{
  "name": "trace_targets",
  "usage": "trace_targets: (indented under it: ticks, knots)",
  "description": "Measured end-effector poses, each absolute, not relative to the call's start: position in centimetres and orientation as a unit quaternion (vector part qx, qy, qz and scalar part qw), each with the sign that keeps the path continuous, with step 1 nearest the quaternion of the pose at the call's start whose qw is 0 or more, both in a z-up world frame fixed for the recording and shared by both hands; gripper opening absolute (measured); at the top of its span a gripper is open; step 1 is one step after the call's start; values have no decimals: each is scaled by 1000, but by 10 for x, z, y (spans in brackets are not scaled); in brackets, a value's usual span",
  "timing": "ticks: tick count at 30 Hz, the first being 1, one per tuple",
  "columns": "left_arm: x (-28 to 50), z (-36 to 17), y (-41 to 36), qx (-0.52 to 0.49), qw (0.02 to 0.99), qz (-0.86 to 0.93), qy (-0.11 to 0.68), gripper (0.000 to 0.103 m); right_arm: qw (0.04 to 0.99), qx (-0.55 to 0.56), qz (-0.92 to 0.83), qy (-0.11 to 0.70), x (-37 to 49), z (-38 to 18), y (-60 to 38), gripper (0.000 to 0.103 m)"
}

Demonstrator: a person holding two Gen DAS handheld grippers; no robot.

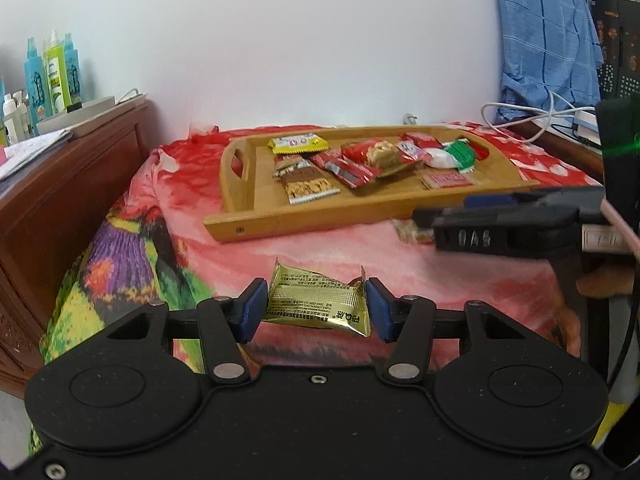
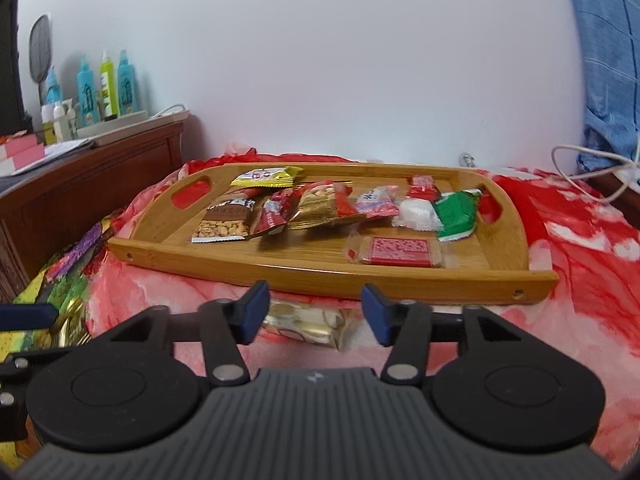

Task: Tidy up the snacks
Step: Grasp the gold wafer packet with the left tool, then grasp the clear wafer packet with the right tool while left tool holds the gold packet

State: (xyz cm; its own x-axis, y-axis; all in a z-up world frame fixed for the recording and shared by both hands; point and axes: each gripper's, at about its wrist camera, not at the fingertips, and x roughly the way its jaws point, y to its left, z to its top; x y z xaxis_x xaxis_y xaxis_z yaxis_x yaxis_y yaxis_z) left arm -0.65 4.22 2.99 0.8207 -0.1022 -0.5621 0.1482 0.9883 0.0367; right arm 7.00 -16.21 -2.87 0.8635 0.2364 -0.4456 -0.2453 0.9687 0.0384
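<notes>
the left gripper [image 1: 316, 309] is squeezing a gold snack packet [image 1: 318, 300] to carry it to the wooden tray [image 1: 304, 216], while the right gripper [image 2: 314, 312] waits with its jaws apart over a pale snack packet [image 2: 310, 322].

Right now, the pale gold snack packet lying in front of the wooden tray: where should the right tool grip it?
Grip the pale gold snack packet across its puffy middle, from the near side, opposite the wooden tray. It lies flat on the cloth between the right tool's open pads.
</notes>
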Motion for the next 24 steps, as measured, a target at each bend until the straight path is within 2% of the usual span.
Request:
trace_targets:
  ticks: [2, 4, 11, 19, 24]
  knots:
    - [1, 32, 43, 39, 955, -61, 287, 51, 961, -9, 133, 243, 75, -31, -157, 79]
    - [8, 34, 44, 36, 958, -53, 281, 51, 959, -1, 136, 249, 77, -32, -155, 95]
    - [31, 32, 50, 13, 959, -28, 281, 51, 955, -18, 125, 268, 84, -44, -143, 96]
    - [44, 25, 47, -7, 957, -20, 290, 51, 959, -32, 125, 252, 73, -44, -140, 71]
    - [43, 24, 46, -7, 956, -18, 292, 51, 962, -36, 126, 239, 66, -42, -140, 63]
